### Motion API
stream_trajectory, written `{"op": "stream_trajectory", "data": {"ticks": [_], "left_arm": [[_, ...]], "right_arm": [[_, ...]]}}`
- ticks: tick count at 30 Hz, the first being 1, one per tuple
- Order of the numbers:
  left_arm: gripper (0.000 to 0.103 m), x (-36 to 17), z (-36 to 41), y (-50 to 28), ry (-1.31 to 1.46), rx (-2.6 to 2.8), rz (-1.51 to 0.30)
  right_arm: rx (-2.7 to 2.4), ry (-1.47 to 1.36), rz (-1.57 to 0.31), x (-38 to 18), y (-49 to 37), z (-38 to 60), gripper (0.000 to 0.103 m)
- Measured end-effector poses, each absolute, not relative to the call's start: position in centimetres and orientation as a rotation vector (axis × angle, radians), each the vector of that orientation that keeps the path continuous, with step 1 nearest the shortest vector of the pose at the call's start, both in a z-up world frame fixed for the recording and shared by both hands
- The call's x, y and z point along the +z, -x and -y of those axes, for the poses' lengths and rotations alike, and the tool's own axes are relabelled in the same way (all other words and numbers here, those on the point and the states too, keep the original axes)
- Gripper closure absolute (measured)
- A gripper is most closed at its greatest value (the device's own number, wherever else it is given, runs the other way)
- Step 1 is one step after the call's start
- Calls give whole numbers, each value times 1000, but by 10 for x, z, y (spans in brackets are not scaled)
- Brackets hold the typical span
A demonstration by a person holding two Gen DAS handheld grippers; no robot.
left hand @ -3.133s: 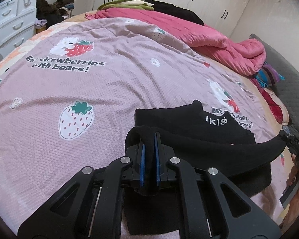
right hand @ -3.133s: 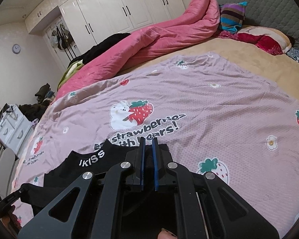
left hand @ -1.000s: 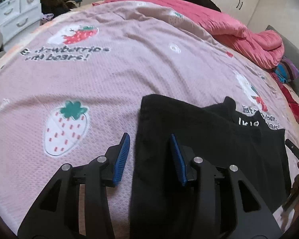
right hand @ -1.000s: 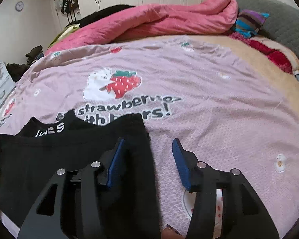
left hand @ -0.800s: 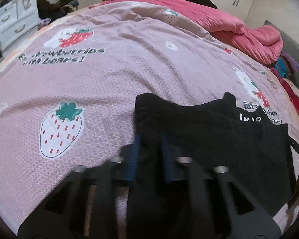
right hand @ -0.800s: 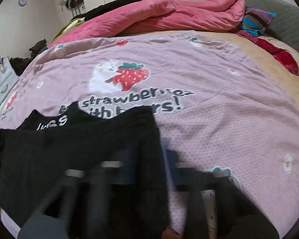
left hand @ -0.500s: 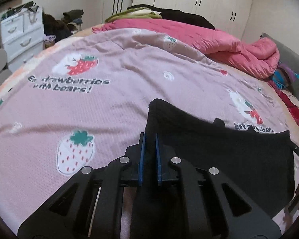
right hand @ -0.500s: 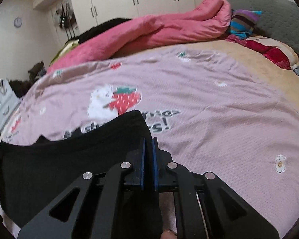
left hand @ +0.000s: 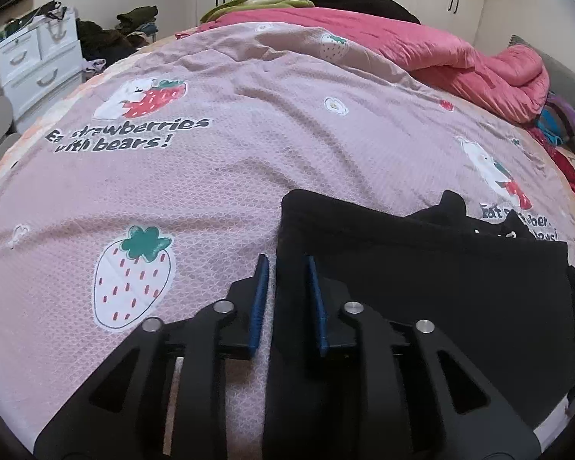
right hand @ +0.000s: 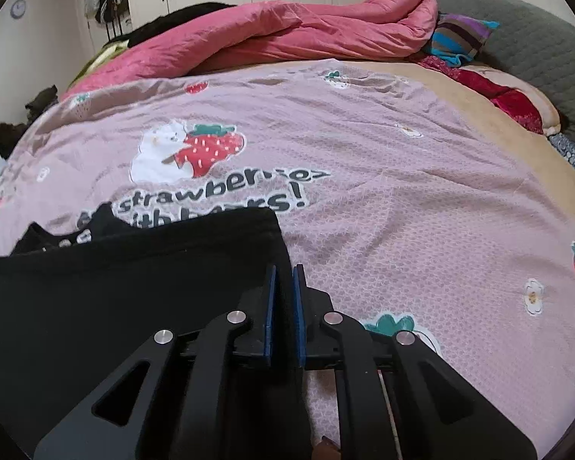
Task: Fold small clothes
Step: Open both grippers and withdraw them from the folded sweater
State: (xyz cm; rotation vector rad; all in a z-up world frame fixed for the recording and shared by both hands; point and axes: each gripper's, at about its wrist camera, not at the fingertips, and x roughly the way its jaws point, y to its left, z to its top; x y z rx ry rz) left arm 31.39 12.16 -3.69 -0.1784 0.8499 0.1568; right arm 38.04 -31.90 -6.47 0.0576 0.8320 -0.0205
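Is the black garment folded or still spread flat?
Folded: the black garment lies doubled, its top layer covering most of a lettered band at the far edge.

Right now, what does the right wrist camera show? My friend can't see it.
The right claw pinches the edge of a folded black garment on a pink strawberry-and-bear bedspread. Behind it lies a rumpled pink quilt.

Bed [left hand: 249, 176] with pink strawberry-print cover; black garment [left hand: 421, 287] flat on cover, pink duvet [left hand: 421, 53] bunched beyond garment, striped pillow [right hand: 460, 38] beside duvet.
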Motion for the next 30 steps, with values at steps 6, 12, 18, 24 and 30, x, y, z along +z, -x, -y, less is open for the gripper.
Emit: {"op": "stream_trajectory", "data": {"ticks": [6, 12, 18, 24, 30], "left_arm": [[74, -32, -115, -310, 168, 150, -856], [66, -20, -107, -300, 167, 133, -839], [50, -5, -99, -285, 165, 108, -819], [37, 0, -86, -261, 115, 59, -828], [33, -8, -75, -235, 47, 19, -865]], "right_arm": [[-45, -79, -835, -63, -374, 325, 75], [-34, -114, -820, -54, -361, 332, 56], [34, -105, -783, -35, -336, 326, 46], [168, -78, -775, -21, -303, 307, 38], [291, -12, -789, -21, -266, 274, 33]]}}
